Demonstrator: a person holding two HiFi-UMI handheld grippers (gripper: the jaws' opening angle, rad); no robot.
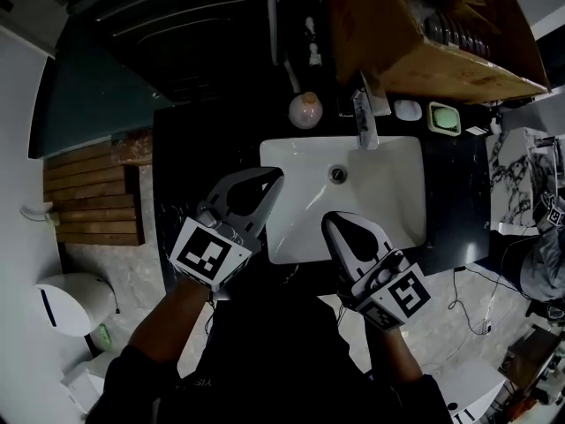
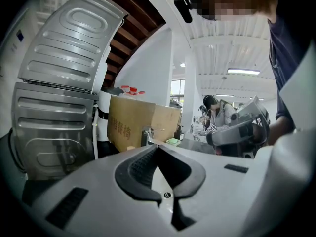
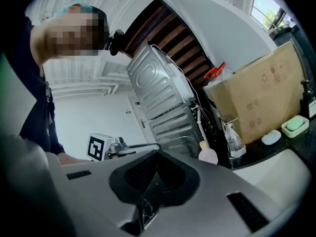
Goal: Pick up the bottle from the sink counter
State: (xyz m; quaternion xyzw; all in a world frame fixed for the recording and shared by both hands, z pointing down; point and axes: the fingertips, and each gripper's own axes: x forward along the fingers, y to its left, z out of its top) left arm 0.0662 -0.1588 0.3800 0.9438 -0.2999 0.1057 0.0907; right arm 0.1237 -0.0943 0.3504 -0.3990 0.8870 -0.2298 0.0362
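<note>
The bottle (image 1: 305, 110) is small, round and pale pink. It stands on the dark counter behind the white sink (image 1: 300, 162), left of the faucet (image 1: 365, 120). In the right gripper view the bottle (image 3: 208, 155) shows just beyond the jaws, left of the faucet (image 3: 232, 138). My left gripper (image 1: 277, 177) hovers over the sink's left edge, short of the bottle, jaws shut and empty. My right gripper (image 1: 329, 223) hangs over the basin's front part, also shut with nothing in it. The left gripper view shows no bottle, only its own closed tips (image 2: 158, 147).
A large cardboard box (image 1: 424, 34) overhangs the counter behind the faucet. A white soap (image 1: 407, 109) and a green soap dish (image 1: 444, 118) lie right of the faucet. A wooden slatted mat (image 1: 93, 197) and ribbed metal panels (image 3: 168, 102) are to the left.
</note>
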